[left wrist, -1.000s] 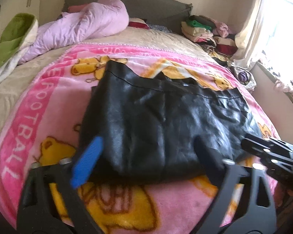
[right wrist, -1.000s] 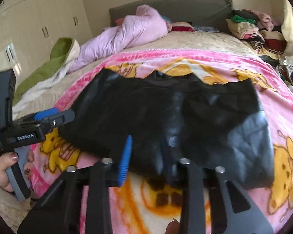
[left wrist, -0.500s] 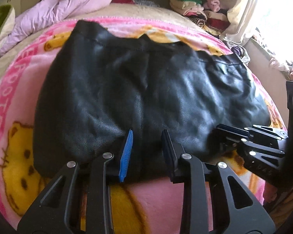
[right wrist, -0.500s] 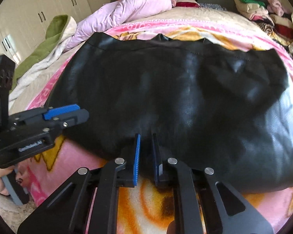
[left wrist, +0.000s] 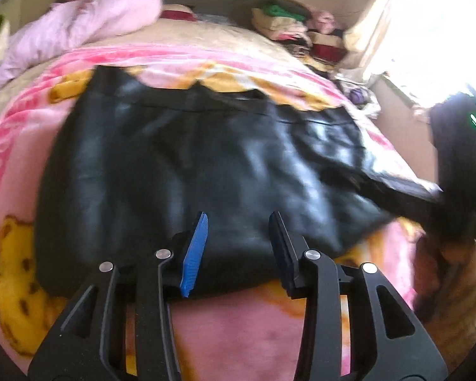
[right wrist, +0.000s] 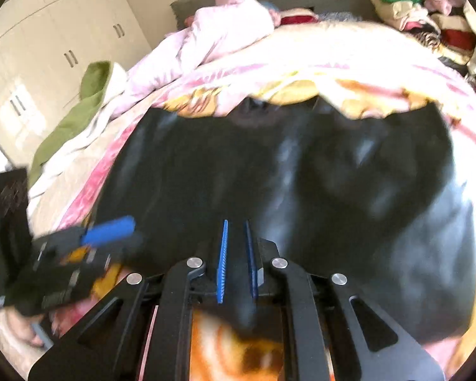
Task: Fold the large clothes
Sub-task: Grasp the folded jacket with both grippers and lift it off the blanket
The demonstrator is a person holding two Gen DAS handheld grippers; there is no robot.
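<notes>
A black leather garment (left wrist: 190,165) lies spread on a pink cartoon blanket (left wrist: 238,333) on the bed. My left gripper (left wrist: 238,247) straddles its near hem; its jaws are opening slightly, and the hem still fills the gap between the pads. In the right wrist view the same garment (right wrist: 301,174) fills the middle, and my right gripper (right wrist: 236,254) is shut on its near hem, pads almost together. The left gripper (right wrist: 108,231) shows blurred at that view's left edge, held by a hand (right wrist: 19,330). At the left view's right side the garment's edge rises towards the blurred right gripper (left wrist: 453,158).
A lilac duvet (left wrist: 89,22) is bunched at the headboard. Folded clothes (left wrist: 288,22) are piled at the bed's far right corner, by a bright window (left wrist: 428,31). A green and white cover (right wrist: 79,108) lies at the bed's left edge, with a wardrobe (right wrist: 57,47) behind it.
The left jaws closed from wide open onto the near hem. The right jaws closed fully on the hem. Both grippers moved, and the garment's right side has lifted.
</notes>
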